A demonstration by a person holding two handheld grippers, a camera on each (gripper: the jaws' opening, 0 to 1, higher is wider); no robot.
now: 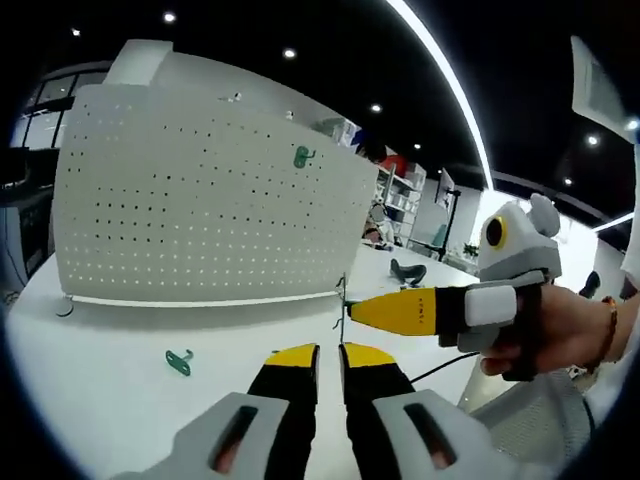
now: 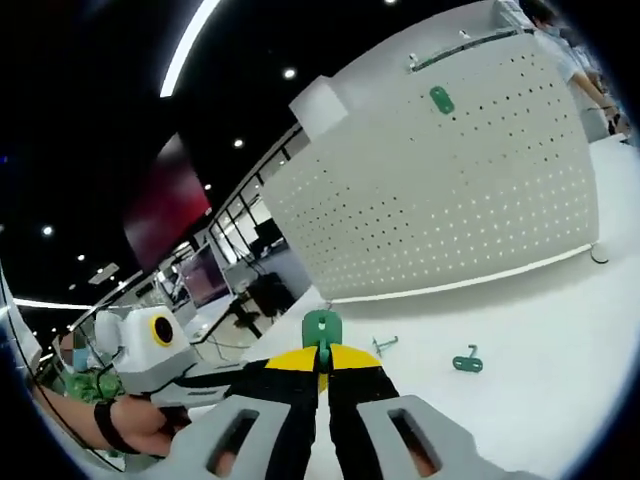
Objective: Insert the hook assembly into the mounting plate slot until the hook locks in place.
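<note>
Pegboard (image 2: 440,190) stands upright beyond the right gripper (image 2: 322,368), which is clamped on one green hook (image 2: 321,330), plate end up, stem running down between the jaws. Insertion should therefore travel forward, away from the holder. Left gripper (image 1: 329,352) has jaws nearly together, holding nothing.

Count:
- one hook (image 2: 441,99) mounted high on the board;
- two hooks (image 2: 467,361) (image 2: 382,345) loose on the table (image 2: 560,330).

A white table (image 1: 120,380) carries the scene. Beyond its far edge stand shelves (image 1: 400,190) and monitors (image 2: 205,275), under round ceiling lights (image 1: 289,53).
</note>
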